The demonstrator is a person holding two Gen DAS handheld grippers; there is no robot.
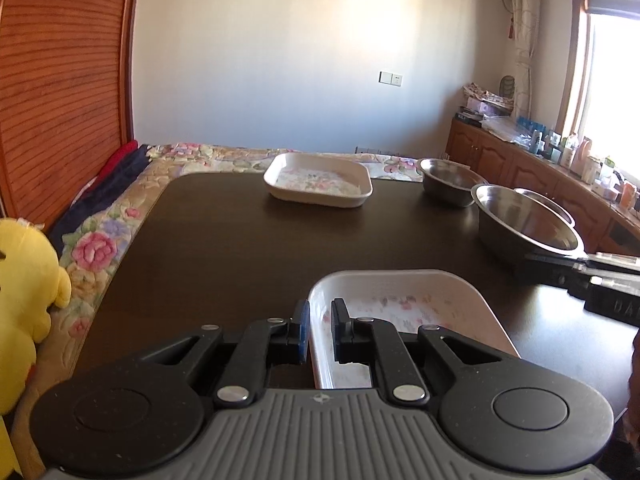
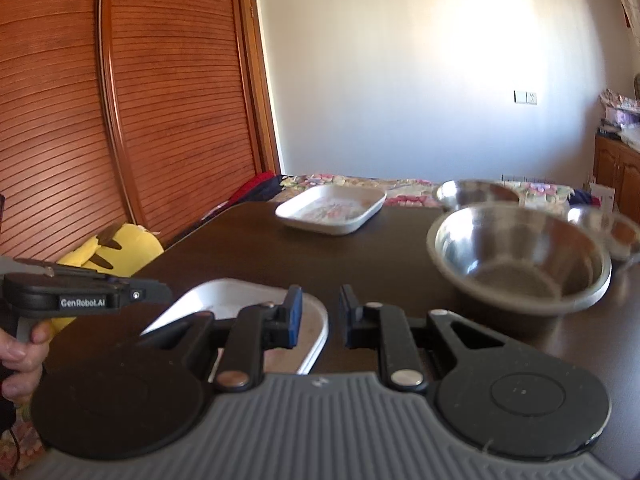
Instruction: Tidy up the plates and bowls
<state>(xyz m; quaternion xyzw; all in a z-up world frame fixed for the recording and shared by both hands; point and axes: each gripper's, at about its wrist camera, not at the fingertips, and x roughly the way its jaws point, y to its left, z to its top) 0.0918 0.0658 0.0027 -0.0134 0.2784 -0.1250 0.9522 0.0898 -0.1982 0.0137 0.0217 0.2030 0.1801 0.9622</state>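
Sunlight falls across a dark wooden table (image 1: 240, 248) where plates and bowls are being sorted. Nearest the front edge of that table sits a white square plate (image 1: 404, 312) with a faded floral print. The left gripper (image 1: 320, 330) straddles the plate's left rim, one blue-padded finger outside the wall and one inside, with a small gap visible at the outer pad; whether the pads actually press the rim cannot be told. In the right wrist view, a hand (image 2: 20, 352) holds the left tool's handle beside the table's front-left corner.

A second white floral plate (image 1: 318, 180) rests at the table's far edge, near the middle. Toward the table's right side stands a large steel bowl (image 2: 520, 258), upright and empty, with a smaller steel bowl (image 2: 476, 194) behind it at the far edge; a third metal vessel to their right is blurred. The right gripper (image 2: 320, 316) hovers over the table's front portion, between the near plate and the large bowl, its jaws parted and holding nothing.

A yellow plush toy (image 1: 24, 300) leans against the table's left side, on a floral quilt (image 1: 100, 248) that runs behind the table.
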